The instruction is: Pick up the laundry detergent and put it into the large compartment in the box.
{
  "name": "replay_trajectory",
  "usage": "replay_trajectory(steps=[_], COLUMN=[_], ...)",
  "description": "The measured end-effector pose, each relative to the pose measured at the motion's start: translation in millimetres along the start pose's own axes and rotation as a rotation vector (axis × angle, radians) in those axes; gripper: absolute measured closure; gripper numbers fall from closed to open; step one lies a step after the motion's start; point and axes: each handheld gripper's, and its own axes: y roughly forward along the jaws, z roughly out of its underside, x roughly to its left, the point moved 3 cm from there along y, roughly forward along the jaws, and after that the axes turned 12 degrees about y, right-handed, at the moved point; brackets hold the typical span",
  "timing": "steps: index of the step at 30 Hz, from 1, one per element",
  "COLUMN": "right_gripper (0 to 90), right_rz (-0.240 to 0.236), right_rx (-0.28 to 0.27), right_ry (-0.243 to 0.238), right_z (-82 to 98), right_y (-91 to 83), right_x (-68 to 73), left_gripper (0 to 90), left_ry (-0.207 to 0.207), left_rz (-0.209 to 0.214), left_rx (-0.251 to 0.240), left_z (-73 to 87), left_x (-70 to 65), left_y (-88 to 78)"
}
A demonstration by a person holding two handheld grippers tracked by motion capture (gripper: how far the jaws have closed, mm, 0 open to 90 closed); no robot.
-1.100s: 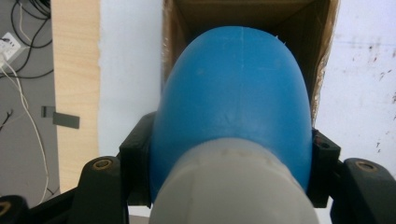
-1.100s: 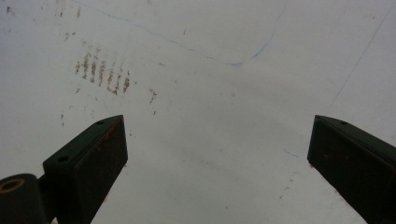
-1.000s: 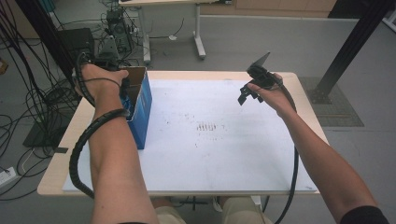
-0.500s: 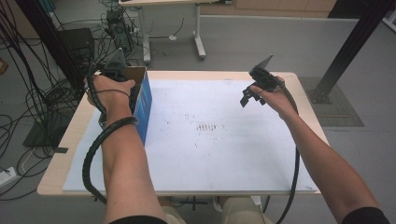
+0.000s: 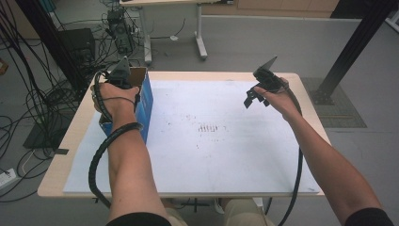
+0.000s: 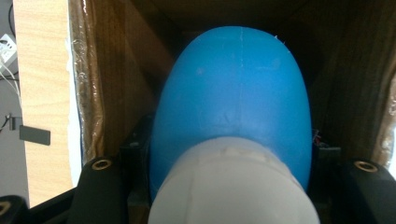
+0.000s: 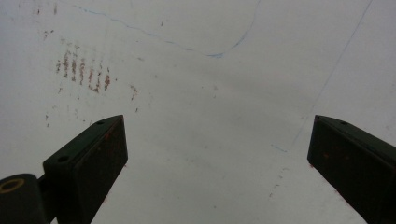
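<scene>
An open cardboard box with blue outer sides stands at the table's left edge. My left gripper reaches down into it from above, shut on a smooth rounded object that is blue at the far end and white at the near end. The brown inner walls of the box surround the object. My right gripper hovers over the far right part of the white board, tilted down, its jaws wide open with nothing between them.
A white board covers most of the wooden table and has reddish smudges near its middle. Cables lie on the floor at left. A black post stands at right, and another table's legs behind.
My left hand has sunk lower into the box with the blue and white object in its grip. The right hand has stayed in place.
</scene>
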Motion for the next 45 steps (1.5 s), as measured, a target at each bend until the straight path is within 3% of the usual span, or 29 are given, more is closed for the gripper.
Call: replay_trajectory(steps=[16, 27, 45], right_gripper=[4.6, 4.6, 4.6], right_rz=[0.016, 0.022, 0.017], right_rx=[0.003, -0.005, -0.021], right_ry=[-0.013, -0.022, -0.019], right_z=[-1.1, 1.5, 6.8], right_y=[3.5, 1.7, -6.5], right_x=[7.8, 14.1, 12.7], left_gripper=[36.7, 36.7, 36.5], left_ry=[0.002, 0.007, 0.004], left_rz=[0.026, 0.023, 0.027], left_rx=[-0.011, -0.008, -0.014], left_z=[3.5, 1.6, 3.5], left_x=[10.1, 8.7, 9.1], left_y=[1.4, 1.7, 1.8])
